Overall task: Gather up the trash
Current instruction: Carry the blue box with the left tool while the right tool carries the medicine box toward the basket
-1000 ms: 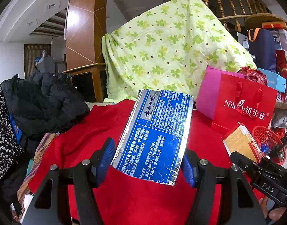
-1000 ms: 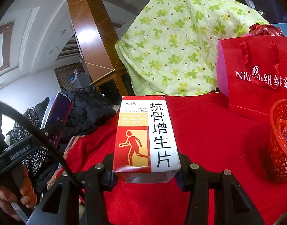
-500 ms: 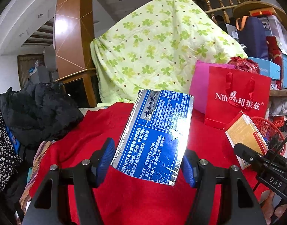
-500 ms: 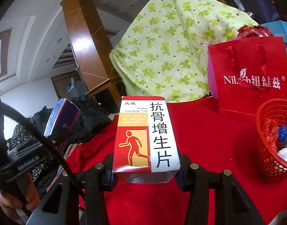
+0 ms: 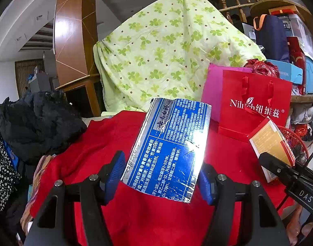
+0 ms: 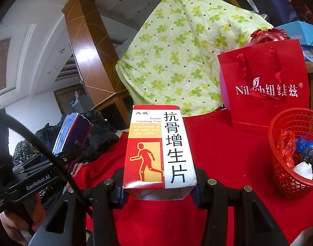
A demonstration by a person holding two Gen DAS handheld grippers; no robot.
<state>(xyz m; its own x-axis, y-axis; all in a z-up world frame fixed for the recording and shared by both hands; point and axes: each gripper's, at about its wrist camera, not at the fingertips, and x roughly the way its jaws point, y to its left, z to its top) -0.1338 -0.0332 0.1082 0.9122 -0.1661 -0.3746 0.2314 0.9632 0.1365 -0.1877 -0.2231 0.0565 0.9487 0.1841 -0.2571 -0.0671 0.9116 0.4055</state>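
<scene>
my left gripper (image 5: 160, 176) clamped on flattened blue toothpaste box (image 5: 168, 145) | my right gripper (image 6: 159, 184) clamped on red-white medicine box (image 6: 159, 149), both above red-draped worktop (image 6: 228, 149) | risk: squashed box slips; red basket (image 6: 279, 174) tips, light

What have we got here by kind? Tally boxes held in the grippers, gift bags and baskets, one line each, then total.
Boxes held: 2, the blue-and-silver box and the red-and-white medicine box
Gift bags: 2, the red gift bag and the pink gift bag
Baskets: 1, the red basket
Total: 5
</scene>
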